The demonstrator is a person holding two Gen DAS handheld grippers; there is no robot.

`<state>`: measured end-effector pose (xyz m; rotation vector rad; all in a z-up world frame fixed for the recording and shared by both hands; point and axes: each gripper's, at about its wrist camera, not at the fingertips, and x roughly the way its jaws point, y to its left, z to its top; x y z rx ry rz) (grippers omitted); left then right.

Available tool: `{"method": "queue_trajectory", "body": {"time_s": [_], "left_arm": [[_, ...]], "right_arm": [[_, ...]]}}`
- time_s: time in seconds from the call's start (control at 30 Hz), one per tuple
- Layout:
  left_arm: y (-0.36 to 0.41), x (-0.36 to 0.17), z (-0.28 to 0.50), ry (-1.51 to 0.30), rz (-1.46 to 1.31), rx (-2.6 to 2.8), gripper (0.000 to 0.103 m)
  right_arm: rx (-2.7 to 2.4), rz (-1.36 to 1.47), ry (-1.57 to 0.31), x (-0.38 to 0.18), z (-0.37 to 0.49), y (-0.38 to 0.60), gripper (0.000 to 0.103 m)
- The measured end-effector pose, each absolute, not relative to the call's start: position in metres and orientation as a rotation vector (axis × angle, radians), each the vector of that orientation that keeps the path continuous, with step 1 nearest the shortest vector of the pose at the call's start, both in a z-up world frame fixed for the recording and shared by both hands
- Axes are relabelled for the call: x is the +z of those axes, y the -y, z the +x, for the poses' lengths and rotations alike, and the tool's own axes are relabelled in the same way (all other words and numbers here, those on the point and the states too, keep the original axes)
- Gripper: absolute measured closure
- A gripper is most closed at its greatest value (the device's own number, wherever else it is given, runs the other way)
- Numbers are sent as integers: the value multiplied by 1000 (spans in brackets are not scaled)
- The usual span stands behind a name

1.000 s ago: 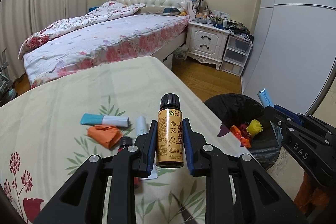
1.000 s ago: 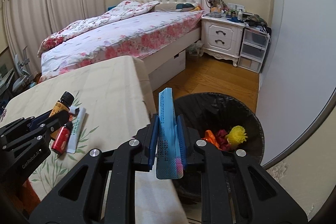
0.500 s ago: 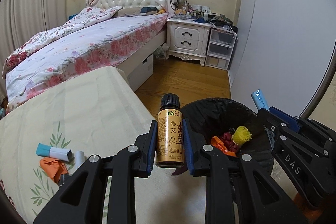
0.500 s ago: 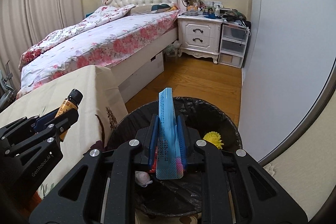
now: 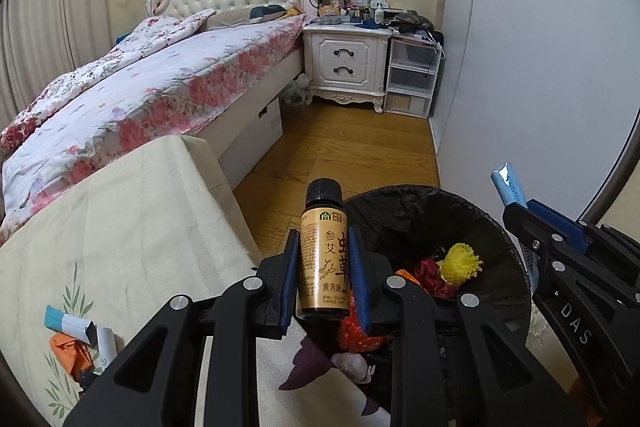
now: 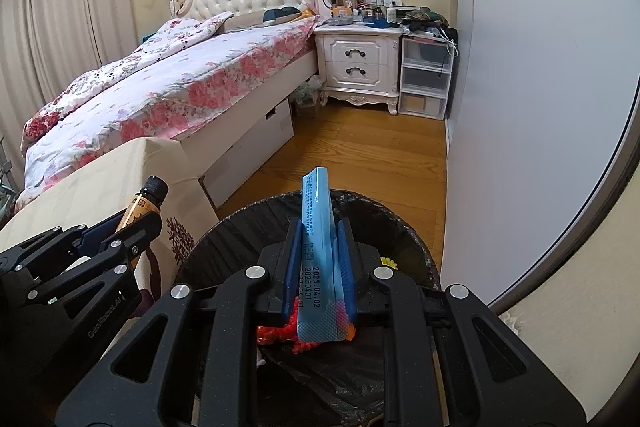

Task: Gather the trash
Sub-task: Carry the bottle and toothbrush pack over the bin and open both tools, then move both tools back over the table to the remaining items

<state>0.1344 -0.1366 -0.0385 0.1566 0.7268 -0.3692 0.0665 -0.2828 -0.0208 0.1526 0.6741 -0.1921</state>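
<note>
Left wrist view: left gripper [image 5: 324, 267] clamped on gold bottle [image 5: 325, 255], centre frame, upright at bin [image 5: 404, 205] rim for drop | right gripper [image 6: 319, 267] pinching blue sachet [image 6: 320, 247] above bin [image 6: 248, 227] | scraps [image 5: 76, 337] on tablecloth [image 5: 132, 227], lower left
</note>
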Motion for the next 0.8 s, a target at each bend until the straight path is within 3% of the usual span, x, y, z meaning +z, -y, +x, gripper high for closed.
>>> {"method": "queue_trajectory", "body": {"time_s": [0.2,0.27,0.33,0.57,0.67,0.8], "left_arm": [[147,-46,140,-754,175,-370,77],[148,-47,143,-768,178,-369,62],[148,-46,143,-764,172,-362,53],[145,-46,142,-756,160,-347,34],[142,-44,141,-753,158,-340,31],[134,-41,137,-757,152,-326,31]], "right_arm": [[-205,171,-679,-25,67,291,83],[-211,178,-679,-27,68,293,82],[-221,185,-678,-28,67,294,72],[-244,185,-665,-27,64,297,62],[-253,184,-656,-23,64,298,53],[-252,180,-651,-21,60,294,51]]}}
